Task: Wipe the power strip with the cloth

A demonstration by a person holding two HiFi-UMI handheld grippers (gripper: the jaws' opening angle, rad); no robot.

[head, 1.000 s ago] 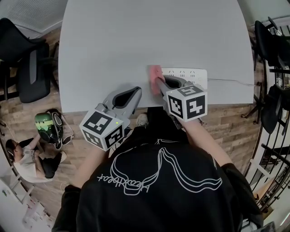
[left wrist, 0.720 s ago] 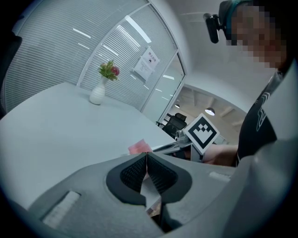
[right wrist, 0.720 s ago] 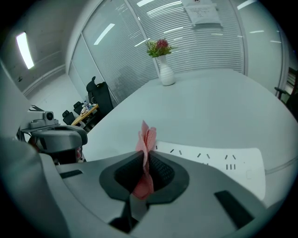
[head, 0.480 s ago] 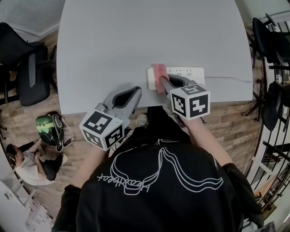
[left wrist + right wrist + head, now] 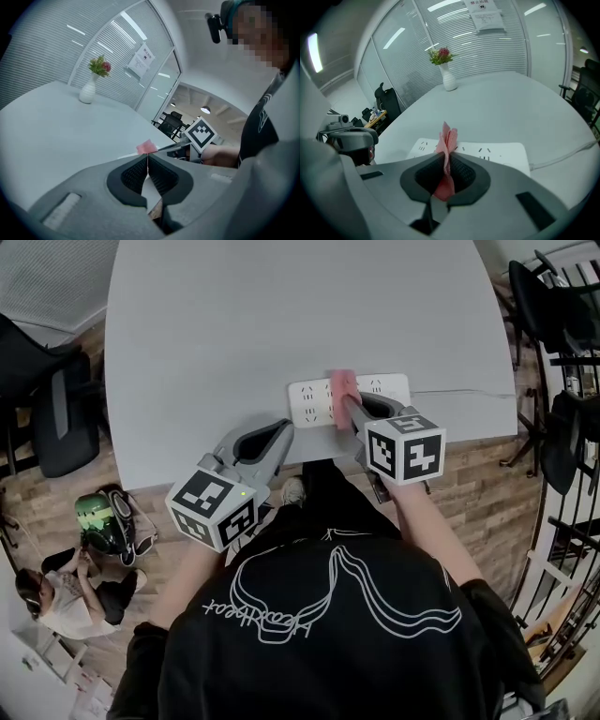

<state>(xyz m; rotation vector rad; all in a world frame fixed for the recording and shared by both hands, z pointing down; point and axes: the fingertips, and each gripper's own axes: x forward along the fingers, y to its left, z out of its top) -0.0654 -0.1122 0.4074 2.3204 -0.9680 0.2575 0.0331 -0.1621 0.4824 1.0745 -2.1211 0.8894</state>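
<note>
Right gripper [image 5: 348,404] is extended forward past the near edge of the desk [image 5: 281,315]. Its fingers are clamped on one pink cloth [image 5: 449,137], which is set over the middle of one white power strip [image 5: 312,401]. The strip is laid flat near the desk edge, with its cable [image 5: 469,393] run off rightward. Left gripper [image 5: 147,165] is poised at the desk edge, short of the strip, fingers pressed together with nothing between. One flower vase [image 5: 449,78] is seen far across the desk.

Middle of the power strip [image 5: 311,404] hidden under the cloth [image 5: 342,383] and right hand-held gripper [image 5: 350,402], its cord [image 5: 469,393] lost past the worktop [image 5: 281,315] edge
</note>
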